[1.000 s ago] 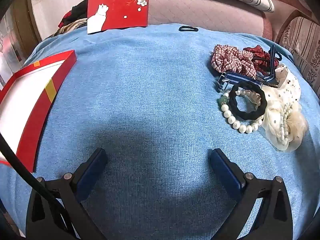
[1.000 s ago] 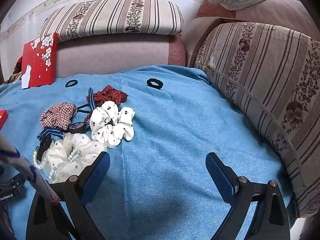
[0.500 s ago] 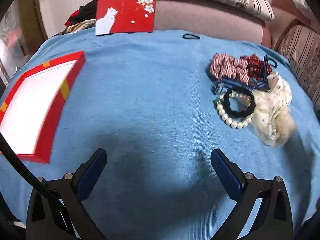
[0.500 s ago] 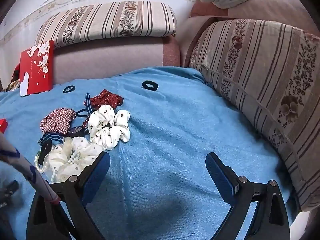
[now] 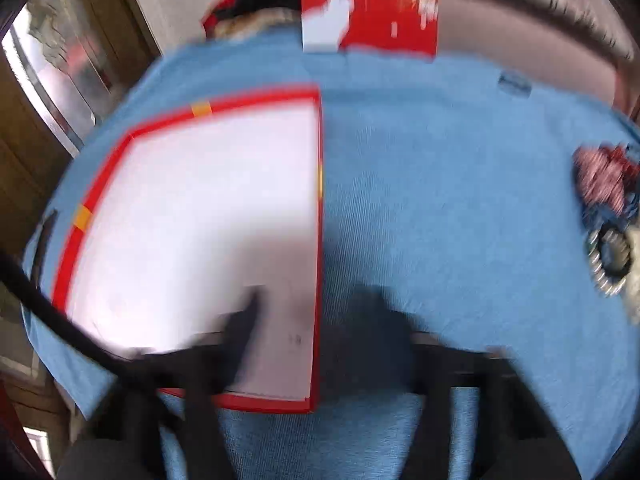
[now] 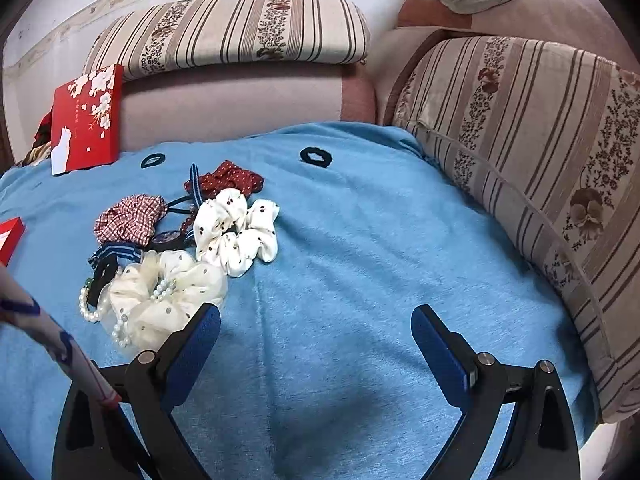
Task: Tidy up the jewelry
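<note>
Striped cushions (image 6: 520,184) flank blue cloth (image 6: 360,260); lid (image 6: 86,120) leans behind.

- Sky-blue knit blanket (image 6: 360,240), plain.
- Shallow cardboard box (image 5: 192,216), left of frame: red rim, white inside, orange tabs.
- Fabric scrunchie (image 6: 236,232): white, dark dots.
- Gingham scrunchie (image 6: 128,220): red-white check.
- Sofa cushion (image 6: 240,28), top: beige, brown stripes.

clear: blue cloth (image 6: 360,260) centre | blocked: scrunchie pile (image 6: 180,248) left, cushion (image 6: 540,180) right
</note>
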`<state>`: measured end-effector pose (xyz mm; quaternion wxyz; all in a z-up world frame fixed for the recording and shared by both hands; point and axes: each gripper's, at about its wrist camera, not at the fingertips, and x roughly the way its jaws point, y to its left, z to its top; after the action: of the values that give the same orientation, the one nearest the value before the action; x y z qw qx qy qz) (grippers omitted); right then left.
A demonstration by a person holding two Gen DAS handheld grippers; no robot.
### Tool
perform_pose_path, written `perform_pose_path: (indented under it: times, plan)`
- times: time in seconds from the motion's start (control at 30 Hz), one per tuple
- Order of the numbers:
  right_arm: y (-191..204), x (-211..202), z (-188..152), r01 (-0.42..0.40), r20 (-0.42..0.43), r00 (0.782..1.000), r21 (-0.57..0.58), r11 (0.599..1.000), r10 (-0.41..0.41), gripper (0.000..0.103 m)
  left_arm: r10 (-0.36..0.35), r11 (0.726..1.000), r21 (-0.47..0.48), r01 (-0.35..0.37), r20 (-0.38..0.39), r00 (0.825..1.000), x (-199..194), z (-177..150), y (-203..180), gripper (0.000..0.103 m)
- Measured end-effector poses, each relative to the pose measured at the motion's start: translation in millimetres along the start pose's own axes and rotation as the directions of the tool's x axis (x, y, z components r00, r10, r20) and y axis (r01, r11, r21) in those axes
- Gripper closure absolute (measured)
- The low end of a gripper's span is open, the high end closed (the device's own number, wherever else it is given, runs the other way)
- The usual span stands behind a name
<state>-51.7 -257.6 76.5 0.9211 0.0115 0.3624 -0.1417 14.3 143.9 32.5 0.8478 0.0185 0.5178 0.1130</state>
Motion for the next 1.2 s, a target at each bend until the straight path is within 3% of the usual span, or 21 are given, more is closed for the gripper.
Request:
perform_pose_path:
  times: [0.07, 0.13, 0.33, 0.43, 0.5, 0.57, 0.63, 0.7, 0.77, 0.87, 0.93, 0.97, 1.03, 1.1, 1.2]
  plan:
    - [0.0, 4.3, 0.2, -0.005, -0.018, 1.000, 0.007, 1.000, 0.005, 0.005, 0.009, 1.000, 0.010, -0.010, 0.038, 0.999, -3.0, -3.8, 1.2, 0.073]
    - [-0.2, 10.8, 0.6, -0.006, -0.040, 0.999, 0.012, 1.000, 0.006, 0.005, -0.002, 0.999, 0.032, 0.001, 0.033, 0.999, -4.5, -3.3, -1.4, 0.091]
    - [-5.8, 10.3, -1.8, 0.033, -0.056, 0.998, 0.040, 0.999, -0.030, 0.006, -0.067, 0.997, -0.024, 0.069, 0.048, 0.997, -22.0, -35.6, 13.3, 0.095]
    - [-4.6, -6.4, -6.9, 0.023, -0.030, 0.999, 0.042, 0.999, -0.022, 0.006, -0.110, 0.993, -0.029, 0.114, 0.100, 0.989, -40.0, -46.4, 18.1, 0.095]
    - [0.4, -17.7, -9.3, 0.029, 0.001, 1.000, 0.021, 0.999, -0.029, 0.006, -0.110, 0.993, -0.022, 0.116, 0.176, 0.978, -58.4, -51.2, 20.4, 0.095]
    - [6.6, -28.6, -11.2, 0.045, 0.038, 0.998, -0.004, 0.999, -0.044, 0.006, -0.093, 0.995, -0.014, 0.099, 0.239, 0.967, -76.9, -53.0, 21.8, 0.085]
    - [14.6, -40.8, -14.4, 0.071, 0.090, 0.994, -0.035, 0.997, -0.068, 0.006, -0.085, 0.995, -0.013, 0.094, 0.304, 0.949, -95.3, -58.5, 22.8, 0.057]
    - [21.2, -47.0, -14.7, 0.118, 0.134, 0.985, -0.061, 0.991, -0.109, 0.006, -0.069, 0.997, -0.013, 0.080, 0.368, 0.927, -111.6, -59.2, 21.0, 0.047]
    - [28.9, -51.2, -16.4, 0.198, 0.188, 0.966, -0.097, 0.975, -0.177, 0.006, -0.043, 0.999, -0.011, 0.053, 0.439, 0.897, -128.2, -56.8, 13.9, 0.042]
    - [32.3, -48.3, -14.8, 0.236, 0.203, 0.957, -0.123, 0.964, -0.208, 0.006, -0.006, 1.000, -0.013, 0.015, 0.531, 0.847, -152.3, -46.5, -1.9, 0.031]
    - [31.2, -42.0, -11.6, 0.197, 0.155, 0.972, -0.113, 0.974, -0.179, 0.006, 0.011, 1.000, -0.019, 0.000, 0.589, 0.808, -167.7, -39.6, -13.3, 0.011]
    - [29.5, -40.3, -6.3, 0.141, 0.124, 0.984, -0.096, 0.985, -0.129, 0.009, 0.010, 1.000, -0.019, 0.002, 0.616, 0.787, -174.3, -35.1, -20.1, 0.010]
    - [28.4, -42.2, 7.4, 0.043, 0.088, 0.995, -0.074, 0.996, -0.037, 0.015, -0.016, 1.000, -0.001, 0.022, 0.643, 0.765, -180.8, -27.2, -31.6, 0.006]
    - [27.5, -47.9, 24.7, -0.018, 0.093, 0.995, -0.041, 0.999, 0.022, 0.015, -0.070, 0.997, 0.027, 0.068, 0.633, 0.771, -180.4, -15.7, -43.8, 0.004]
    - [26.7, -54.7, 52.0, -0.131, 0.113, 0.985, 0.010, 0.991, 0.129, 0.013, -0.150, 0.988, 0.043, 0.152, 0.553, 0.820, -166.1, 3.9, -58.4, 0.004]
